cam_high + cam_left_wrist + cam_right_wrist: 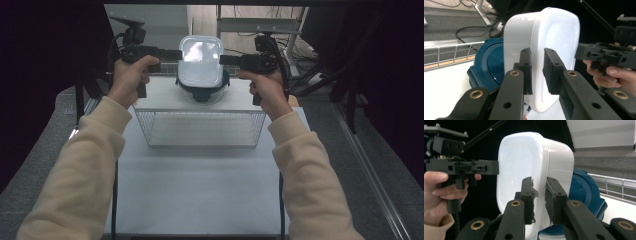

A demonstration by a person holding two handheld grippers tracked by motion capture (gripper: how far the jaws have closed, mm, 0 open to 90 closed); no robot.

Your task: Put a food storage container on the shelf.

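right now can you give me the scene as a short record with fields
held thing: white container, bottom up, held between both grippers above the table
left gripper: fingers clamp the container's rim on its left side
right gripper: fingers clamp the rim on the opposite side
below it: dark blue lid; contact with the container cannot be told
in front: wire basket, nothing in it
surface: white table
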